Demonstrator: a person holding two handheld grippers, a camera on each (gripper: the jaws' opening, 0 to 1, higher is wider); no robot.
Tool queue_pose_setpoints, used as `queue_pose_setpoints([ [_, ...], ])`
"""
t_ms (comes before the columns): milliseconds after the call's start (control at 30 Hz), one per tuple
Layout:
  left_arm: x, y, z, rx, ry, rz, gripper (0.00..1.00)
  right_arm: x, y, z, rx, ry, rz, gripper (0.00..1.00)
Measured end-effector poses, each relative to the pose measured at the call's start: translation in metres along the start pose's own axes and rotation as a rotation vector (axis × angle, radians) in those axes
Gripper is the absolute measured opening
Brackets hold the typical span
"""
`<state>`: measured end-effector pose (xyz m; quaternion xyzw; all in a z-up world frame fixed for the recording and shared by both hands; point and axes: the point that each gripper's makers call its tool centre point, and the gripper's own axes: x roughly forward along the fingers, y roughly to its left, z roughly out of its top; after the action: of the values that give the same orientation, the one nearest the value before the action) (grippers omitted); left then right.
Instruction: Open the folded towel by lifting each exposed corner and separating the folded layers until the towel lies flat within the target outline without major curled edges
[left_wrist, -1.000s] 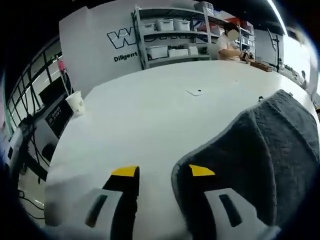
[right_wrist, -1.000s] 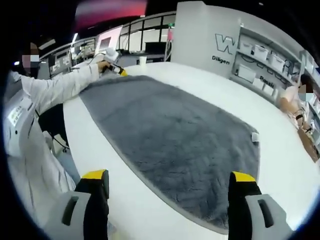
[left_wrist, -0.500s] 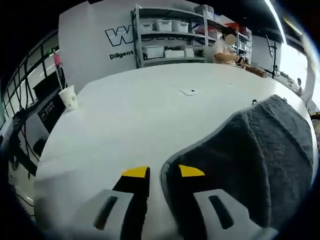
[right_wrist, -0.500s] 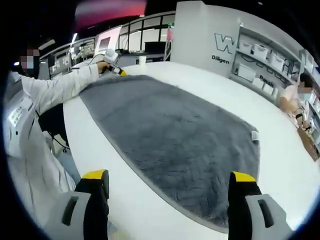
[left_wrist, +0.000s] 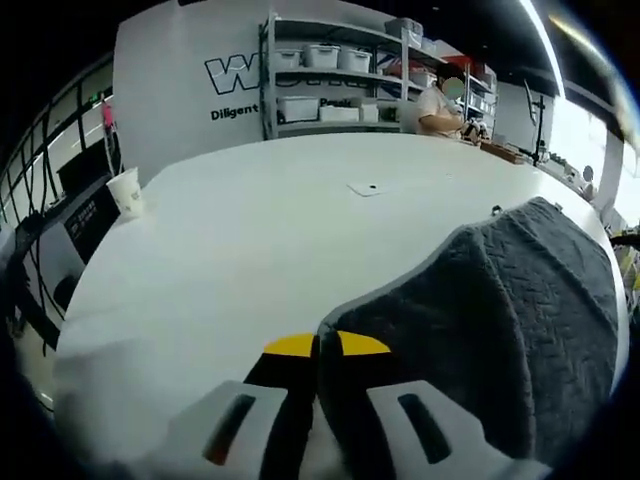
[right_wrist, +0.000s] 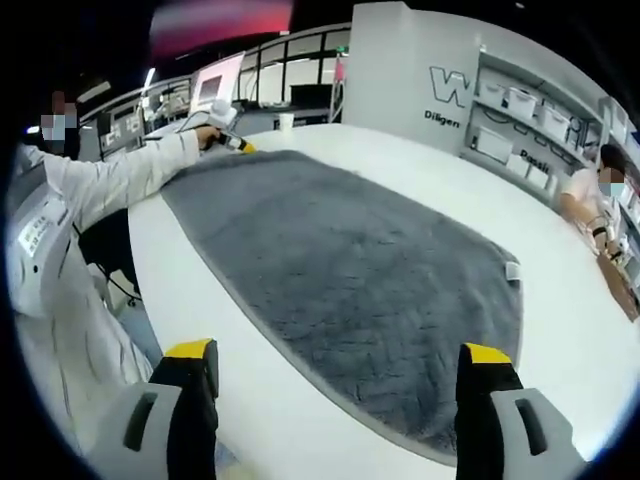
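Note:
A grey towel (right_wrist: 350, 270) lies spread out on the white table (right_wrist: 430, 175). In the left gripper view the towel (left_wrist: 500, 320) fills the right side, and its near corner runs down between my left gripper's (left_wrist: 327, 346) yellow-tipped jaws, which are shut on it. In the right gripper view my right gripper (right_wrist: 338, 354) stands wide open above the table's near edge, with nothing between its jaws. At the towel's far corner the left gripper (right_wrist: 232, 143) appears small, at the end of a white sleeve (right_wrist: 120, 175).
A paper cup (left_wrist: 125, 190) stands at the table's left edge. A small flat tag (left_wrist: 366, 188) lies on the bare table beyond the towel. Shelves with white bins (left_wrist: 330, 85) line the back wall, where another person (left_wrist: 440, 100) works.
My left gripper's jaws have closed from a wide gap onto the towel's corner edge. The right gripper has stayed open and still.

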<state>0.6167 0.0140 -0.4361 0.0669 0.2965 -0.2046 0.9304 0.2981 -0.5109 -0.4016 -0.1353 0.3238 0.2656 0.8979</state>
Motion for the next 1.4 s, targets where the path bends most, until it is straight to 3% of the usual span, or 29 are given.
queue_pose_setpoints([
  [500,0.0,0.006,0.002,0.112,0.018,0.065,0.03,-0.005,-0.001,-0.003,0.004,0.001,-0.006,0.99],
  [667,-0.002,0.011,0.003,0.241,0.069,0.12,0.03,-0.006,-0.001,-0.005,0.008,0.003,-0.009,0.99],
  [1400,0.002,0.023,0.007,0.5,0.106,0.235,0.04,-0.005,-0.002,-0.009,0.016,0.011,-0.009,0.98],
])
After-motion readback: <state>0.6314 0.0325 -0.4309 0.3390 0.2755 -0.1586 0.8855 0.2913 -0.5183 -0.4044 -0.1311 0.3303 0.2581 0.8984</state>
